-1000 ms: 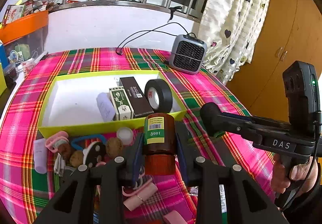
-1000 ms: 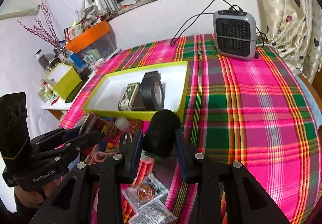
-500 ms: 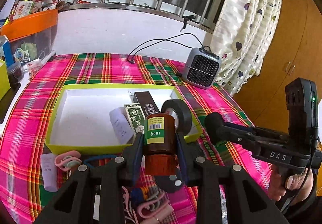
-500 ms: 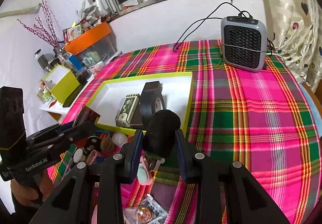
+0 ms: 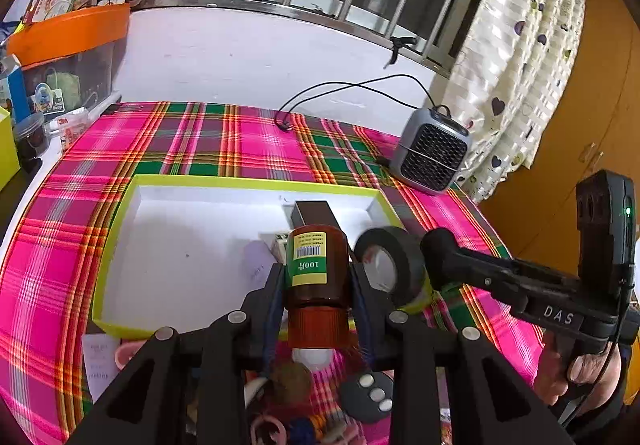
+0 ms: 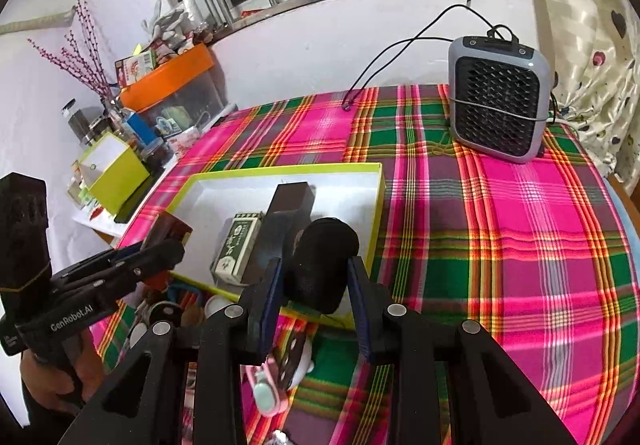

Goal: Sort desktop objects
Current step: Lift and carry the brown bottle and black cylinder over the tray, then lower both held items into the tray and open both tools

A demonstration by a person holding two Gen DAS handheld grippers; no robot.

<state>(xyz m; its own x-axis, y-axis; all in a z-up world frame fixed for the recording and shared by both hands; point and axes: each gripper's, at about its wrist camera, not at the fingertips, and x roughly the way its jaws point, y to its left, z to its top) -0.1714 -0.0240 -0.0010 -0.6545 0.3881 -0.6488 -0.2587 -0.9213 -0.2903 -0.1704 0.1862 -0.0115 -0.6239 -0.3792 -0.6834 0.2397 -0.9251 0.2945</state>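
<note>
Over tray, near edge: I hold both grippers above the yellow-rimmed white cardboard tray [image 5: 120, 245] on the pink-green plaid tablecloth [image 6: 500, 225].
Left gripper [image 5: 318, 285]: my fingers pinch a brown plastic pill bottle with yellow-green label and orange cap [image 5: 316, 277], cap toward camera, hanging over the tray's near rim.
Right gripper [image 6: 316, 285]: my fingers pinch a black fuzzy rounded object [image 6: 320, 265], over the tray's near right corner.
Inside tray: black tape roll [image 5: 388, 265] on edge, dark rectangular box [image 6: 288, 209], green-white small carton [image 6: 236, 245].
Outside tray: black three-button key fob [image 5: 370, 393], pink clips, small clutter in front.
Far right: grey mesh-front desk heater [image 6: 496, 105], corded.
</note>
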